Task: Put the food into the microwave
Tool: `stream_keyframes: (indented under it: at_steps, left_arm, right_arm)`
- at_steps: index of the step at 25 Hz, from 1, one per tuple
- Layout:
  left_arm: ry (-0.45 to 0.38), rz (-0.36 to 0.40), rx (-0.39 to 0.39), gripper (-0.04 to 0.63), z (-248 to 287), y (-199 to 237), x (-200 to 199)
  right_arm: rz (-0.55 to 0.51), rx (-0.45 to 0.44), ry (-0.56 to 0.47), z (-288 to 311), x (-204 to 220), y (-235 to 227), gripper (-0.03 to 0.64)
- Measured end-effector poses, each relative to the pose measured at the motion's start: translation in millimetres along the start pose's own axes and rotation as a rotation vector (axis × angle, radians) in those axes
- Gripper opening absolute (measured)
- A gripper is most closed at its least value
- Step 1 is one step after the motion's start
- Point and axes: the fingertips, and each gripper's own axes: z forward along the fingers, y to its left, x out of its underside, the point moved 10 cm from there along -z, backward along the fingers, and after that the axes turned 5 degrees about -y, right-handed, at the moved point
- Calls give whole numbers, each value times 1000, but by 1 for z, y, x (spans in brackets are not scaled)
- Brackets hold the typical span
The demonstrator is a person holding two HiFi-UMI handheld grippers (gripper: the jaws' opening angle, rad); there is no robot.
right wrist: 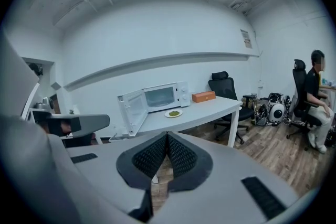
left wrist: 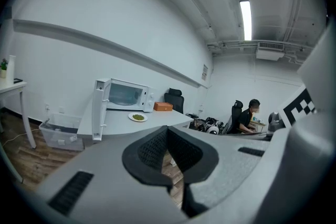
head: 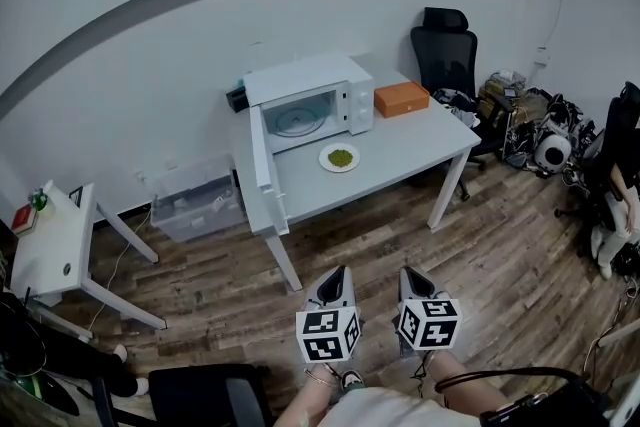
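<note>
A white microwave [head: 312, 103] stands at the back of a grey table [head: 400, 155] with its door [head: 262, 165] swung wide open toward the left. A white plate of green food [head: 339, 157] lies on the table just in front of it. The plate of food [left wrist: 138, 117] [right wrist: 172, 113] and the microwave [left wrist: 125, 95] [right wrist: 160, 97] show small and far in both gripper views. My left gripper [head: 338, 277] and right gripper [head: 411, 277] hang side by side over the floor, well short of the table. Both are shut with nothing between the pads.
An orange box [head: 401, 98] sits on the table right of the microwave. A black office chair [head: 446, 50] stands behind the table's right end. A clear plastic bin [head: 196, 199] is under the left, a small white side table [head: 55, 243] further left. A seated person [right wrist: 315, 97] is at the right.
</note>
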Motion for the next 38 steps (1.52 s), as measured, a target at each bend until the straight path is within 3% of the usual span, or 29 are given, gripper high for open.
stream_keyframes:
  at_steps: [10,27,38]
  left_arm:
    - [6,8,23,3,41,18,-9]
    - [59,4,31,3,57,34,-4]
    - [46,12,-15,3,99,51,-13]
  right_arm:
    - [18,15,10,41,-9,-11,17]
    - [60,9,33,71,-8,-11,17]
    - [62,-50,39,132,-22,-20,17]
